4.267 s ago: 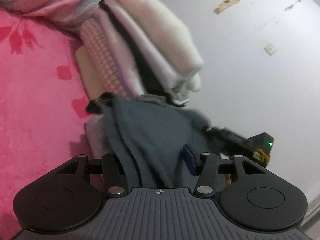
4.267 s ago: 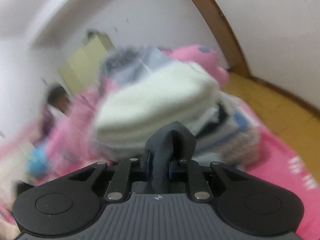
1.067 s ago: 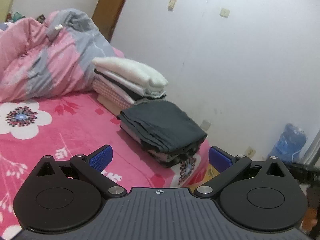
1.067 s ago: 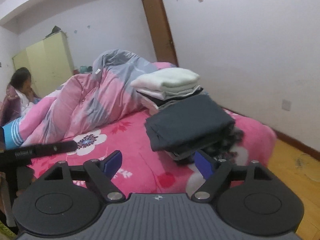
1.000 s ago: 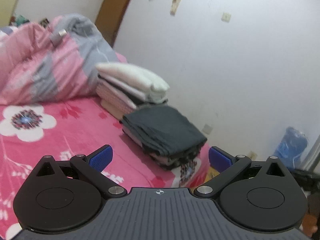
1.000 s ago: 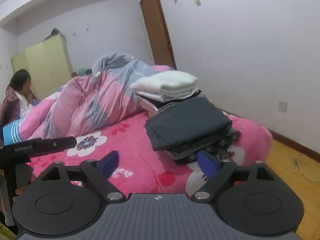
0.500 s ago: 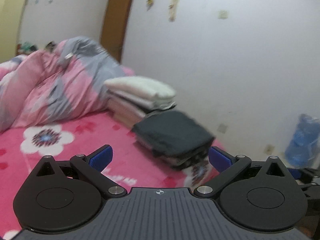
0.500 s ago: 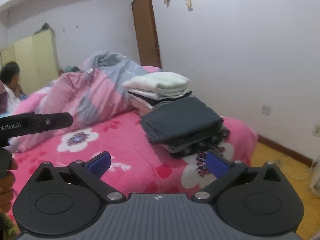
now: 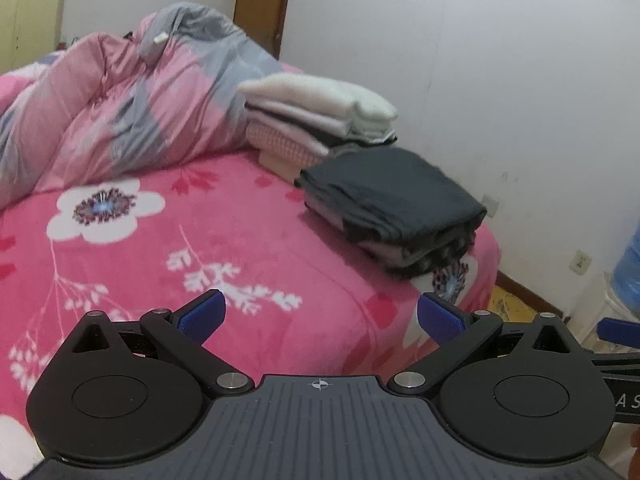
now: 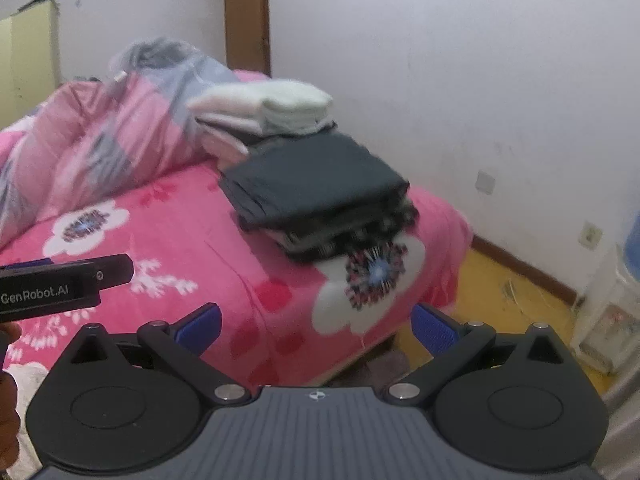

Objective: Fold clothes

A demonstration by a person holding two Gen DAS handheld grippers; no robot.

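Left wrist view: from the left of the frame, a rumpled pink and grey quilt [image 9: 120, 100] lies heaped on the bed [image 9: 200, 248]. To its right sits a tall stack of pale folded clothes [image 9: 320, 112], and just beside that, right of centre, a folded dark grey garment [image 9: 392, 196] tops a lower pile near the bed's corner. The cloth looks soft, light and limp. I would judge it best taken by pinching a folded edge, or with a hand at each side, since a one-sided lift would likely let the layers slide apart. The left gripper [image 9: 320, 316] hangs released over the pink cover, nothing between its blue fingers [image 9: 204, 312].

In the right wrist view, "GenRobot.AI" reads at the left edge on the other handle [image 10: 60, 284]. The right gripper [image 10: 316, 326] is spread wide and empty, with the dark garment above centre.
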